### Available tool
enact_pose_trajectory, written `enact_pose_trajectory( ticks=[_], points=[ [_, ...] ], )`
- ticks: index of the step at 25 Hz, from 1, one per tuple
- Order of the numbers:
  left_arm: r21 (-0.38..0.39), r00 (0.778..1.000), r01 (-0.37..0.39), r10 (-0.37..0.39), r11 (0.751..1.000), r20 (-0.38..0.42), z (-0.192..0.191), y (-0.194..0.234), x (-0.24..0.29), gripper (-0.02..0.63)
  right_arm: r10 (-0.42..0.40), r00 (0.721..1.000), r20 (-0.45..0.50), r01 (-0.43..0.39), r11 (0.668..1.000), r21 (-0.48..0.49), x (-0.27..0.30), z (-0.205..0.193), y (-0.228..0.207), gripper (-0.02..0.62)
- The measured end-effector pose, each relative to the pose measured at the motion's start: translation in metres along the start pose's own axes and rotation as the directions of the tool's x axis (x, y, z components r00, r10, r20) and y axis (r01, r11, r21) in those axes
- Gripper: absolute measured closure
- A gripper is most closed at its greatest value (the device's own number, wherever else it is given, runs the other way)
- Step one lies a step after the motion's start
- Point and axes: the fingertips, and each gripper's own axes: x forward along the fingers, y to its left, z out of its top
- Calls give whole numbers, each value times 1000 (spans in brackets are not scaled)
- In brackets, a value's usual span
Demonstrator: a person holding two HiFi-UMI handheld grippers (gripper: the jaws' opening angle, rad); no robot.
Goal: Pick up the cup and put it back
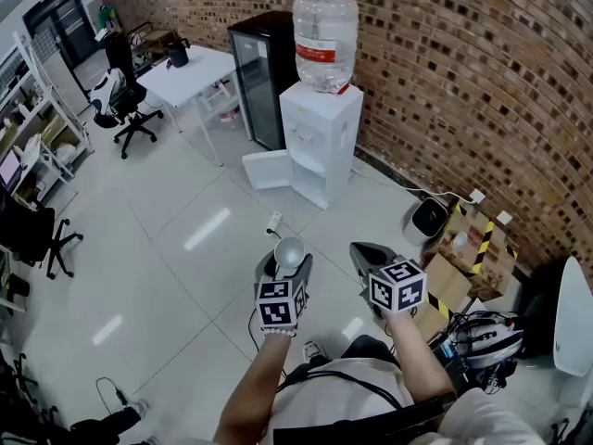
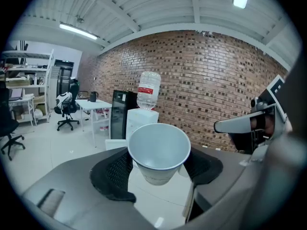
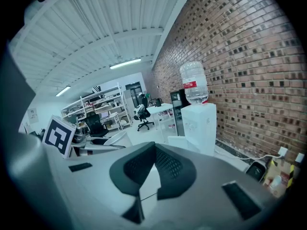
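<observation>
Jaws: left gripper (image 2: pixel 160 166) pinching cup (image 2: pixel 159 147) | axis vertical, mouth up | right gripper (image 3: pixel 154 150) closed

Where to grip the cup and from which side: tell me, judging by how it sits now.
Grip the cup on its upper side wall below the rim, pads on opposite sides, coming in level from the side. It stands upright, mouth up, and tapers toward the base, so a high hold likely won't slip. The left tongs hold it this way.

The grey left gripper (image 1: pixel 289 260) and right gripper (image 1: pixel 371 254) have black textured fingers (image 2: pixel 112 176) and black-and-white marker cubes (image 1: pixel 280 302). The person wears a white shirt (image 1: pixel 345 404) with black straps (image 1: pixel 326 376).
</observation>
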Motion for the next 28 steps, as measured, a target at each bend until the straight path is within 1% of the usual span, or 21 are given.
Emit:
enact_pose_trajectory(
  ticks=[3, 7, 10, 15, 19, 23, 26, 28],
  points=[
    [7, 1000, 10, -10, 1000, 0, 2, 1, -1, 272, -10, 1000, -1, 10, 1000, -1, -2, 0, 2, 584],
    [11, 1000, 6, -6, 1000, -12, -8, 10, -4, 272, -10, 1000, -5, 10, 1000, 12, -1, -13, 8, 584],
    [8, 1000, 10, -9, 1000, -26, -11, 6, -1, 272, -26, 1000, -12, 27, 999, 24, -3, -16, -2, 584],
    [-5, 1000, 10, -10, 1000, -29, -22, 24, 16, 272, -56, 998, -12, 57, 997, 48, 18, -27, -20, 584],
    [-1, 999, 4, -4, 1000, -41, -20, 38, 53, 272, -50, 999, -22, 51, 997, 61, 56, -25, -47, 584],
    [-18, 999, -7, 6, 1000, -49, -12, 58, 101, 272, -52, 998, -37, 55, 995, 81, 105, -20, -82, 584],
    [-7, 999, -12, 11, 1000, -52, -7, 70, 141, 273, -49, 998, -47, 53, 995, 90, 141, -19, -108, 584],
    [3, 997, -19, 19, 1000, -69, -7, 77, 168, 273, -39, 997, -60, 44, 995, 90, 164, -20, -124, 584]
  ],
)
